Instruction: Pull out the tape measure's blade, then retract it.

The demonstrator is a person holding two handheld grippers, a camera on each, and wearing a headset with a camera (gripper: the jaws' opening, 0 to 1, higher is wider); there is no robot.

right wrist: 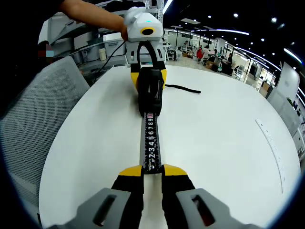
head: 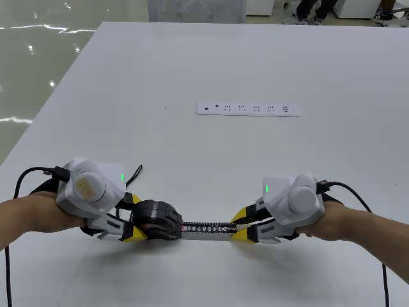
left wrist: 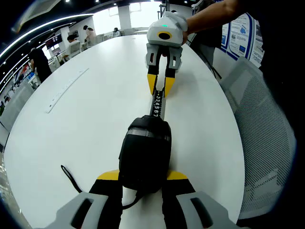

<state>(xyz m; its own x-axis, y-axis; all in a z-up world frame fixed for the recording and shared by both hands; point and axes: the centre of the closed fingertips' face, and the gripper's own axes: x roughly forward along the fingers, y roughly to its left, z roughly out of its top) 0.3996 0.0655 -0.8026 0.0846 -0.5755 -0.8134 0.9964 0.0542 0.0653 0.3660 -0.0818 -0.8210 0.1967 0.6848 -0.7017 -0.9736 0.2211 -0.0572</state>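
Your left gripper (head: 133, 217) clamps the tape measure case (head: 156, 219) as anchor, while your right gripper (head: 241, 224) pinches the blade (head: 208, 227) end taut.

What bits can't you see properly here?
- Tip of the blade: right gripper view, pinched between the jaws of the right gripper.
- Its numbers: head view, too small to read.
- Sides of the tape measure: left gripper view, covered by jaws of the left gripper.
- Sockets of the power strip: left gripper view, too small and blurred.

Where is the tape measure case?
Head view, lower left: the case is clamped in the left gripper near the table's front edge, its blade reaching the right gripper.
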